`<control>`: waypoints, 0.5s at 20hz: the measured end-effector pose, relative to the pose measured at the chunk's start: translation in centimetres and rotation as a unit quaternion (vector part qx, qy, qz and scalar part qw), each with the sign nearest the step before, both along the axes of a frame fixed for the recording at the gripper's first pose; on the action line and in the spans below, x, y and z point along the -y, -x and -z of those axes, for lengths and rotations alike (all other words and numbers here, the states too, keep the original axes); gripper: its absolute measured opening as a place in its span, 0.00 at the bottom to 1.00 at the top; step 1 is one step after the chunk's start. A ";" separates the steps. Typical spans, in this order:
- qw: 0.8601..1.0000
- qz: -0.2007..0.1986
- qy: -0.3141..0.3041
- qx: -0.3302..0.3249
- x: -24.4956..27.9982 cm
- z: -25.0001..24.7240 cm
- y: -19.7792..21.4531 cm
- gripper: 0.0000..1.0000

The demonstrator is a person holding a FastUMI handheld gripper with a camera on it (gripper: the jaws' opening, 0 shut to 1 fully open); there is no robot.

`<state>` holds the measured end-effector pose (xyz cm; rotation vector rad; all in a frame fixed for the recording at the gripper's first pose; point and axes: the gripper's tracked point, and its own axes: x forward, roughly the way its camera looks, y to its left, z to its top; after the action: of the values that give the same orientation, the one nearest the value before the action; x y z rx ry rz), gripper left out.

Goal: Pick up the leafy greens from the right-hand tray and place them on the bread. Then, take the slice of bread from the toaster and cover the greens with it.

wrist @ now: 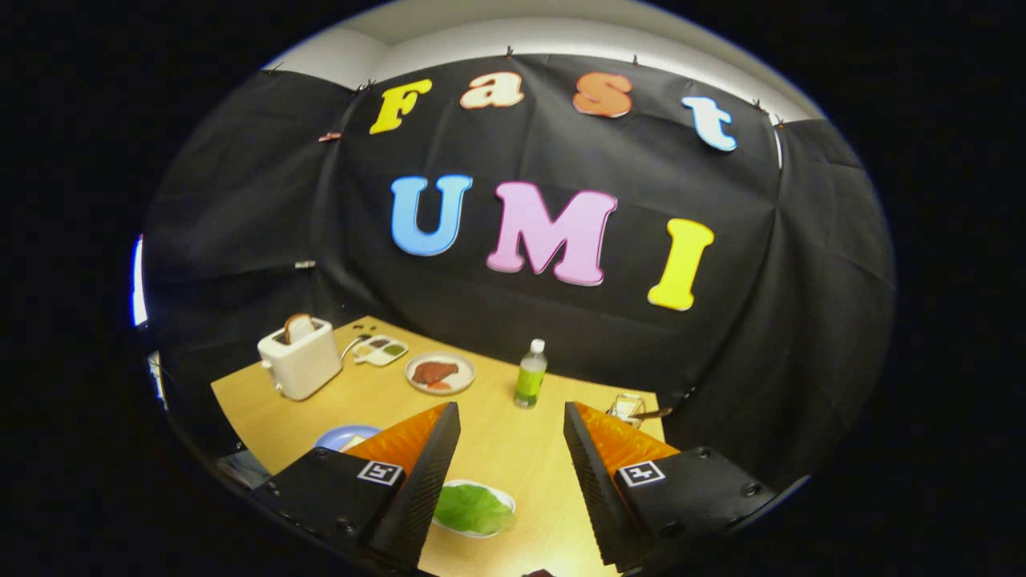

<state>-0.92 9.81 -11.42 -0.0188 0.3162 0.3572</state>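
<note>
Between the wide-apart fingers (511,473), low on the surface (497,441): leafy greens (473,509) on a white tray (505,501). Probably soft, light, floppy, easy to tear. Best pinched gently at the thick middle.

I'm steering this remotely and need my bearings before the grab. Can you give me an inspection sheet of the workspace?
Surface: wooden table, dry and tidy.
Job's things: greens on a white plate, between the fingers, near the left one; bread slice upright in the toaster; blue plate behind the left finger, its contents mostly hidden.
Clutter: green bottle, plate of meat, divided sauce tray, glass item at the table's far right edge.
Gripper: open, holding nothing, above the greens.
Cables: one cord from the toaster.
Surroundings: black cloth wall.
</note>
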 end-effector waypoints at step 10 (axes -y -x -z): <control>0.979 -0.079 0.061 -0.175 -5.4 20.0 1.8 0.75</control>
<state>-2.72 15.24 -31.41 -0.1018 0.6884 0.4995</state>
